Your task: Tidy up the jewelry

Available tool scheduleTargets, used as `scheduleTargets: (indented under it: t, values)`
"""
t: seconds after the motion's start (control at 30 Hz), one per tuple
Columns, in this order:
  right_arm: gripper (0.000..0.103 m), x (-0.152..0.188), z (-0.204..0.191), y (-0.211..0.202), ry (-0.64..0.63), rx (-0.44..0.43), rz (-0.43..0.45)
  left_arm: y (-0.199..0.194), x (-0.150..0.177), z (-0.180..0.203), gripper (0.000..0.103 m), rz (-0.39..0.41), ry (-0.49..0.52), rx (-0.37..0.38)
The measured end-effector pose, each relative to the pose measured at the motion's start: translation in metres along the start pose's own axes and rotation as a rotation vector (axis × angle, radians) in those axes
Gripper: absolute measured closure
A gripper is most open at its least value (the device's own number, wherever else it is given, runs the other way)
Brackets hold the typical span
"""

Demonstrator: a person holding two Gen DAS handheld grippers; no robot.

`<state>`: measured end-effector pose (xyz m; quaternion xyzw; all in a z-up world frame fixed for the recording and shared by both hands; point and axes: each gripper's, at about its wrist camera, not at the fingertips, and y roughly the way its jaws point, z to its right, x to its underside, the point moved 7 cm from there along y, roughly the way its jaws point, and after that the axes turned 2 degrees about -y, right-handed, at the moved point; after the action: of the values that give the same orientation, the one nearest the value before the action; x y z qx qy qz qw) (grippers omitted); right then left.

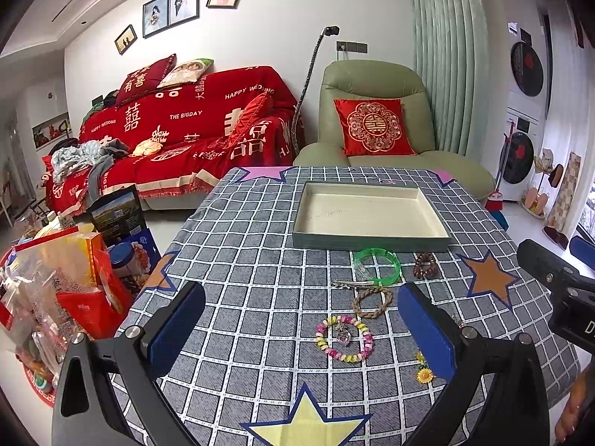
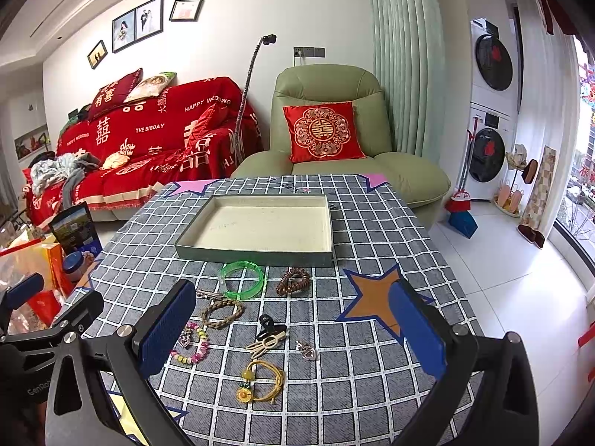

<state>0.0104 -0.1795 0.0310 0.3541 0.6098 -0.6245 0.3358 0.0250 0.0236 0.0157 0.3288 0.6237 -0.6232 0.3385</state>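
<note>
A shallow green tray [image 1: 372, 241] [image 2: 256, 254] with a cream inside stands empty on the checked tablecloth. In front of it lie a green bangle [image 1: 377, 264] [image 2: 243, 277], a brown coil hair tie [image 1: 425, 264] [image 2: 293, 281], a silver hair clip [image 1: 353, 284], a braided rope bracelet [image 1: 372, 301] [image 2: 222, 313], a pastel bead bracelet [image 1: 344, 338] [image 2: 191, 345], a black claw clip [image 2: 268, 325], a heart pendant [image 2: 308, 350] and a yellow sunflower cord [image 2: 260, 381] [image 1: 424, 371]. My left gripper [image 1: 301, 329] hovers open over the bead bracelet. My right gripper [image 2: 293, 330] hovers open over the clips.
The tablecloth [image 1: 241, 260] covers a table whose left edge drops to bags and boxes [image 1: 63, 278] on the floor. A red sofa [image 1: 186, 137] and a green armchair [image 1: 375, 119] stand behind the table. White floor [image 2: 520, 290] lies to the right.
</note>
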Motion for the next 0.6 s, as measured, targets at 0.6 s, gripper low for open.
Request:
scheduleTargets:
  t: [0.6]
  values:
    - [0.0, -0.0005, 0.0003, -0.0005, 0.001, 0.001, 0.002, -0.0004, 0.0002, -0.0007, 0.0, 0.001, -0.002, 0.0]
